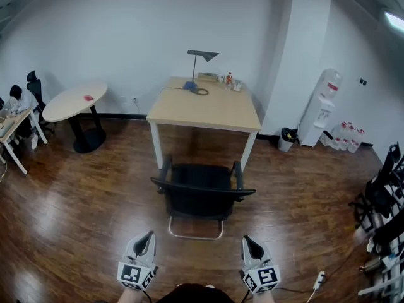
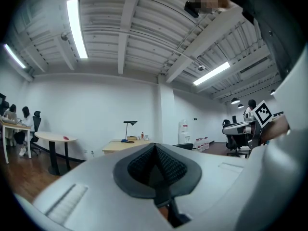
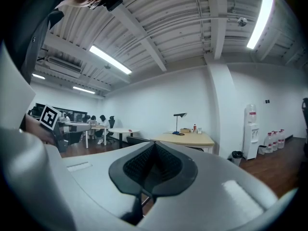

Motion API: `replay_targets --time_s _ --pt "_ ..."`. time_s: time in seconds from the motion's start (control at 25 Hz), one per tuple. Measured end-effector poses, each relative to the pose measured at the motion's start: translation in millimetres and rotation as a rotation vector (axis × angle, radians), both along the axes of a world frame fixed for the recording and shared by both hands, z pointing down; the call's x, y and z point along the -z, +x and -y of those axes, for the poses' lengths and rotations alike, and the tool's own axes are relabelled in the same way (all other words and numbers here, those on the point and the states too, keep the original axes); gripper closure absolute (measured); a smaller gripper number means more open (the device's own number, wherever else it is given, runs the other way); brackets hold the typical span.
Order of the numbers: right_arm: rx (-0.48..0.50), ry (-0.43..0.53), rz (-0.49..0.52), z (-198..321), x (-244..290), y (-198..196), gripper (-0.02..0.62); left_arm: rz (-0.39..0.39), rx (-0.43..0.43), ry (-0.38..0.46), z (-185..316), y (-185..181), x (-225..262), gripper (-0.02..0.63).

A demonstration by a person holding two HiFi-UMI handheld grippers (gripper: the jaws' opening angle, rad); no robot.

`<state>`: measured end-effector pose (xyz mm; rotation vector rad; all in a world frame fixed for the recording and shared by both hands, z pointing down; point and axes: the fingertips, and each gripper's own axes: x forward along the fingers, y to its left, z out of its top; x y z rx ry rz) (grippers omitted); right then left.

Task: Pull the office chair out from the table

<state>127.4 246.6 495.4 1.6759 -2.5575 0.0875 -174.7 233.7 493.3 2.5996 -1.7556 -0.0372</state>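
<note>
A black office chair (image 1: 202, 191) stands at the near side of a light wooden table (image 1: 203, 106), its seat partly under the tabletop and its backrest facing me. My left gripper (image 1: 146, 239) is low in the head view, left of the chair and short of its backrest, jaws shut with nothing between them. My right gripper (image 1: 250, 243) is on the other side, also shut and empty, clear of the chair. In the left gripper view the shut jaws (image 2: 155, 147) point level at the table (image 2: 126, 146). The right gripper view shows shut jaws (image 3: 155, 146) and the table (image 3: 190, 138).
A desk lamp (image 1: 201, 68) and small items sit at the table's far end. A round white table (image 1: 74, 101) stands at the left, a person at a desk (image 1: 14, 106) beyond it. A water dispenser (image 1: 322, 109) and bottles are at the right, black chairs (image 1: 382, 197) along the right edge.
</note>
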Motion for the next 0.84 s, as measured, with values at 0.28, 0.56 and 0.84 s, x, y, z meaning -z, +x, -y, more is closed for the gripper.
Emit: replay_targets --time_s 0.28,0.56,0.84 --pt "0.03 0.011 -0.008 7 4 14 0.584 -0.004 0.027 0.05 7 9 12 0.604" --pt "0.045 0.02 -0.004 11 4 14 0.584 -0.028 0.035 0.046 5 11 12 0.604" --pt "0.062 -0.001 0.026 1 -4 6 0.584 -0.028 0.041 0.037 -12 8 11 0.604"
